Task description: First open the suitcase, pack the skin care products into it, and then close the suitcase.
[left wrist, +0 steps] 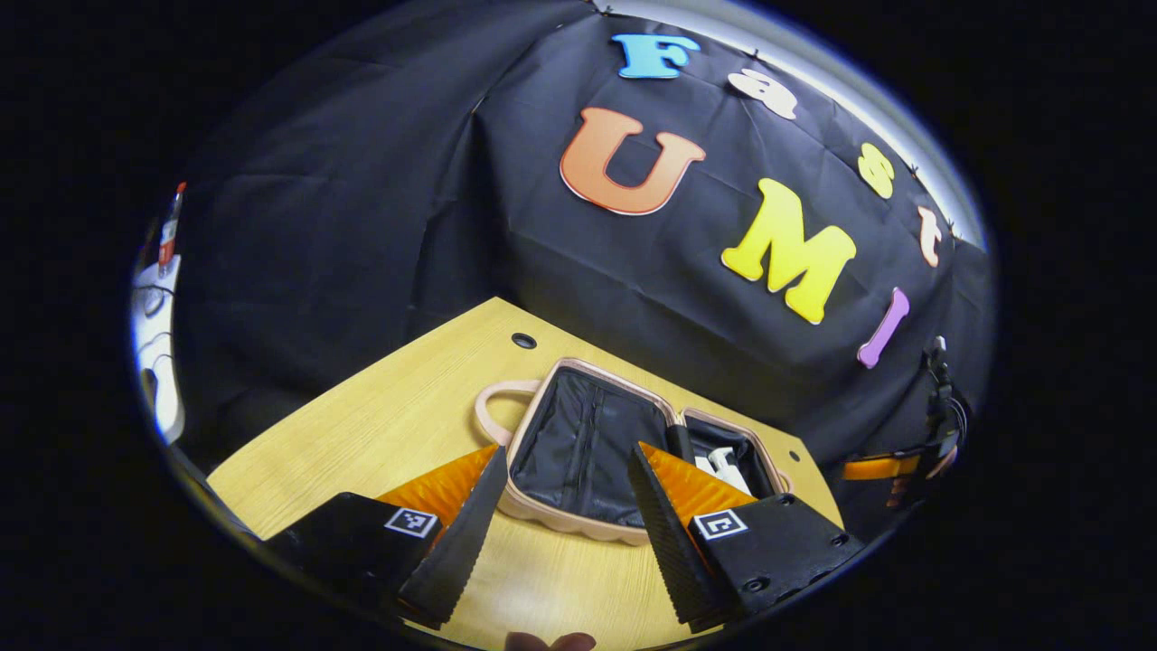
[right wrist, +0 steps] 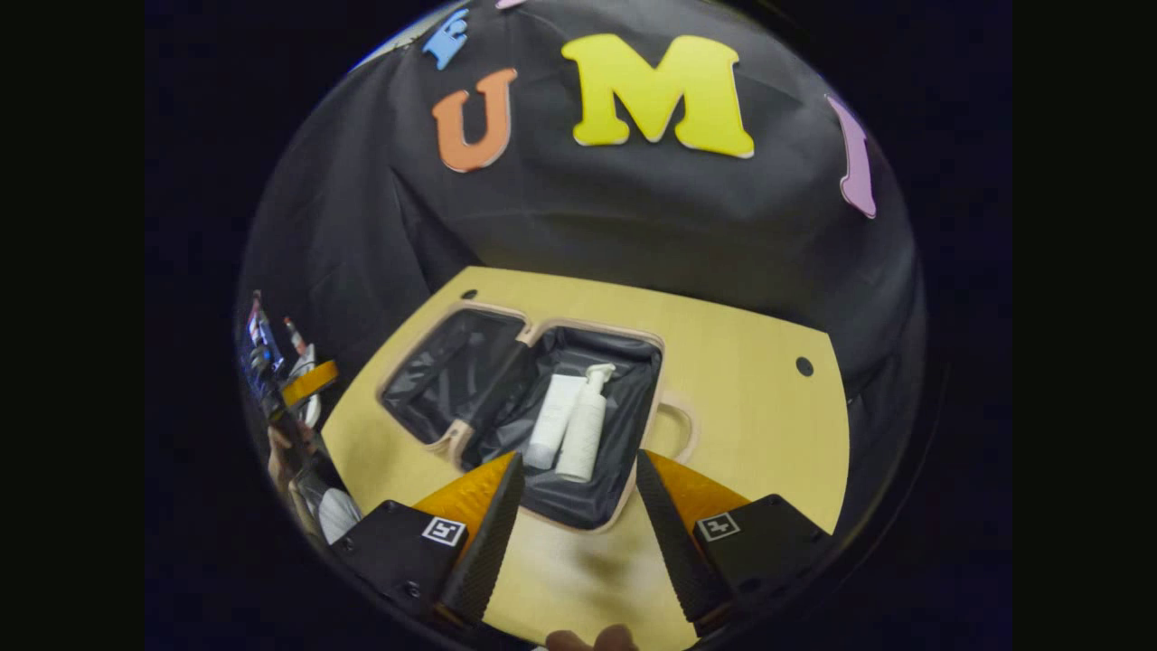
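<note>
Suitcase (right wrist: 506,407) lies open flat on your wooden worktop (right wrist: 750,416), a white tube (right wrist: 551,420) and a white pump bottle (right wrist: 583,434) side by side in its handle-side half. Your left claw (left wrist: 565,506) and right claw (right wrist: 578,515) both hang above it, fingers spread wide, gripping nothing.

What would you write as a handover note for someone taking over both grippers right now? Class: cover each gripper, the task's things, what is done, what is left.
Left gripper: open, holding nothing, above the table facing the suitcase.
Right gripper: open, holding nothing, facing the suitcase's other side.
Suitcase: lies open flat on the table, both halves up.
Skin care: a white tube and a white pump bottle lie side by side in one half; the other half holds nothing.
Done: opened, both products packed.
Left: close the suitcase.
</note>
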The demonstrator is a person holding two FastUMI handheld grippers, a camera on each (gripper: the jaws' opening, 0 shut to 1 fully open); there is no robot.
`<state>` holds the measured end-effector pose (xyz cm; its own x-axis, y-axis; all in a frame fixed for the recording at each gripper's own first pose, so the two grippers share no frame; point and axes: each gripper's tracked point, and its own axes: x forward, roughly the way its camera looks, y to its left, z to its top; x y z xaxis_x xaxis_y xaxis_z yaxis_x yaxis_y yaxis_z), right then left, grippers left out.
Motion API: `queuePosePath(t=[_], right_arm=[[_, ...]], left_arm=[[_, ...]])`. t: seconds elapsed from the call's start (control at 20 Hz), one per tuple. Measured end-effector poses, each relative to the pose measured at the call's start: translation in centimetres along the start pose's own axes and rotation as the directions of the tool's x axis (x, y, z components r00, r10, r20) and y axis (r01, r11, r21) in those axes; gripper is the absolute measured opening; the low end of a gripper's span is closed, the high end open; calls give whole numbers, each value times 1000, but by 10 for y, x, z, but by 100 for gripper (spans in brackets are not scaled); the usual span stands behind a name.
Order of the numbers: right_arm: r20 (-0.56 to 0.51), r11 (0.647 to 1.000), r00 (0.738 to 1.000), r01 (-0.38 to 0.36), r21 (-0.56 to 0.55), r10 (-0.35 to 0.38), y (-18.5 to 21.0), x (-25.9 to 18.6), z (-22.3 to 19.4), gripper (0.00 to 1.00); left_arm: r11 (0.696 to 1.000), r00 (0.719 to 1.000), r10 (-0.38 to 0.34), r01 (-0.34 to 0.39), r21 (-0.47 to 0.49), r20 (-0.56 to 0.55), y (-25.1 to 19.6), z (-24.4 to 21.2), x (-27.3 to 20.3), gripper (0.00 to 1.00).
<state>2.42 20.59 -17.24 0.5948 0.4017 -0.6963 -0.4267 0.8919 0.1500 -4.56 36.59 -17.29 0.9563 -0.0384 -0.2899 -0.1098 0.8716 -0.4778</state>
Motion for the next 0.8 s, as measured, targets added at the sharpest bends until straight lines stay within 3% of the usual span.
queuePosePath(t=[0.1, 0.25, 0.45, 0.5, 0.55, 0.65, 0.7, 0.75, 0.8], right_arm=[[14, 1000, 1000, -9, -16, 9, -5, -28, -3, 72], [33, 998, 999, -29, 58, 27, -9, -55, -3, 75], [63, 976, 997, -54, 211, 41, -19, -71, 11, 72], [75, 976, 997, -40, 213, 24, -25, -73, 15, 72], [84, 975, 996, -31, 218, 13, -28, -74, 19, 80], [94, 966, 995, -43, 257, 19, -20, -76, 22, 76], [95, 963, 995, -42, 266, 17, -18, -77, 22, 76], [94, 965, 996, -28, 260, 4, -20, -78, 21, 76], [95, 969, 995, -18, 245, -6, -21, -79, 20, 71]], left_arm=[[994, 999, -40, 42, -102, 18, 12, 5, 24, 87], [957, 997, -83, 81, -278, 6, 34, 4, 65, 87], [901, 991, -65, 9, -435, -114, 72, -26, 114, 86], [886, 989, -64, -5, -463, -133, 74, -30, 125, 86], [878, 987, -68, -9, -479, -143, 75, -34, 131, 83], [866, 984, -76, -13, -500, -158, 76, -39, 144, 78], [856, 984, -84, -11, -517, -160, 74, -39, 151, 88], [848, 982, -86, -16, -530, -167, 74, -40, 157, 72], [841, 981, -92, -16, -541, -172, 74, -41, 164, 81]])
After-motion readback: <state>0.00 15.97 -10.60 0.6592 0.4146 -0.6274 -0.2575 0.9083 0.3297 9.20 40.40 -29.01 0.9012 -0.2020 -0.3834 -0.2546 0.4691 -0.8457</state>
